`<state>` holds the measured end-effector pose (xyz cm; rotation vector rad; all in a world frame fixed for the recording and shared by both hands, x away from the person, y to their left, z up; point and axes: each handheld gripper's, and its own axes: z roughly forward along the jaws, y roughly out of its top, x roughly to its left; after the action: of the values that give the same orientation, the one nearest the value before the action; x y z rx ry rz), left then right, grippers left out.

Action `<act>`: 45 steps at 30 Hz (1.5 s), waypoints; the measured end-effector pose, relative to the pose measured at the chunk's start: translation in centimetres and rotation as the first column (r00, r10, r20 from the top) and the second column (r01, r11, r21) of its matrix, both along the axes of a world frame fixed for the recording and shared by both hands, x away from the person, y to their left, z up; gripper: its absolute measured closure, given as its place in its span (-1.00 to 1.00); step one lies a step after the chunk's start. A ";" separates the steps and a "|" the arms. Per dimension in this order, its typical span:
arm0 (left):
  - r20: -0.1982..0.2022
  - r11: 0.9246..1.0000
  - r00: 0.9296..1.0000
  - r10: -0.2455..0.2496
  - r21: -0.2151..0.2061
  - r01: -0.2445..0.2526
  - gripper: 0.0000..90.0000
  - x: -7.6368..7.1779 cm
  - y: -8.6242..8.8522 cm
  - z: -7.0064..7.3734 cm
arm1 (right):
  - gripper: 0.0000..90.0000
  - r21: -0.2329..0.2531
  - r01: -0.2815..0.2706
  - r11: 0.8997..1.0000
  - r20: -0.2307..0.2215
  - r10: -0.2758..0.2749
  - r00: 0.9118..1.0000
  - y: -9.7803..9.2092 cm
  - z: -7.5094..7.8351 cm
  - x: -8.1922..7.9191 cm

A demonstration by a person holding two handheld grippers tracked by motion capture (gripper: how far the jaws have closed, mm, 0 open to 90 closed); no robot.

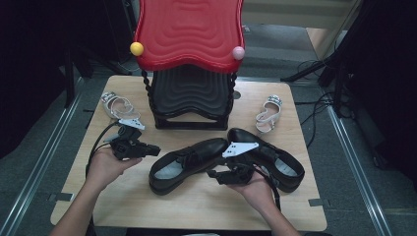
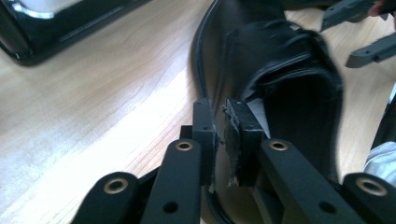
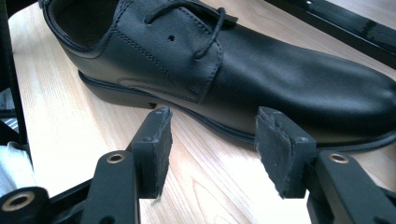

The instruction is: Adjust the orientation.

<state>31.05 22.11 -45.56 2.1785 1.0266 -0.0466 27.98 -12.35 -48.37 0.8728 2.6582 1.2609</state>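
High view: two black shoes lie on the table [image 1: 64,182] in front of the black rack [image 1: 191,103] with the red tray [image 1: 189,29] on top. The left gripper [image 1: 147,149] sits at the heel of the left shoe [image 1: 187,164]; the right gripper [image 1: 216,173] lies between it and the right shoe [image 1: 268,157]. Two silver sandals, [image 1: 117,104] and [image 1: 269,113], flank the rack.

Left gripper view: jaws pinched on the shoe's heel rim [image 2: 224,135], which the high view hides.

Right gripper view: jaws spread wide, empty, just short of the laced shoe's sole [image 3: 224,70].

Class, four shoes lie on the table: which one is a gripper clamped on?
The left black lace-up shoe: the left gripper pinches its heel rim; the others lie free.
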 end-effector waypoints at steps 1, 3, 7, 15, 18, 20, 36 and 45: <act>0.004 1.000 1.000 0.001 0.007 -0.001 0.86 0.2 0.1 -0.3 | 0.07 0.000 0.000 1.000 0.000 0.000 1.000 0.0 0.0 0.0; 0.007 1.000 1.000 0.001 -0.020 -0.001 0.89 0.7 0.4 -1.4 | 0.16 0.005 -0.004 1.000 0.006 0.004 1.000 0.5 -0.1 -0.1; -0.014 1.000 1.000 -0.017 -0.005 0.017 0.89 1.1 -0.1 -2.4 | 0.38 0.015 -0.011 1.000 0.010 0.011 1.000 1.1 -0.2 -0.3; -0.048 0.998 0.997 -0.052 0.029 0.054 0.89 1.5 -1.7 -4.1 | 0.95 0.011 -0.037 0.999 0.004 0.037 0.999 2.6 -0.6 -0.6; -0.055 0.998 0.997 -0.057 0.024 0.058 0.94 1.6 -2.2 -4.4 | 0.98 -0.003 -0.038 0.999 0.000 0.038 0.999 3.3 -1.0 -0.5; -0.064 0.998 0.997 -0.050 0.022 0.052 0.95 1.6 -2.2 -4.5 | 0.99 0.009 -0.040 0.999 0.004 0.039 0.999 3.4 -1.2 -0.3; -0.120 0.996 0.989 -0.087 -0.039 0.083 1.00 0.8 -2.9 -4.8 | 1.00 0.007 0.002 1.000 -0.059 -0.002 0.998 2.5 -0.9 0.2; -0.133 0.992 0.985 -0.114 -0.061 0.106 1.00 -0.2 -4.4 -4.8 | 1.00 -0.014 0.028 1.000 -0.091 -0.029 0.995 1.5 -0.6 0.6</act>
<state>30.80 17.67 -50.38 2.2052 0.9669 -0.2751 28.54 -10.83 -48.93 0.9855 2.7095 1.2247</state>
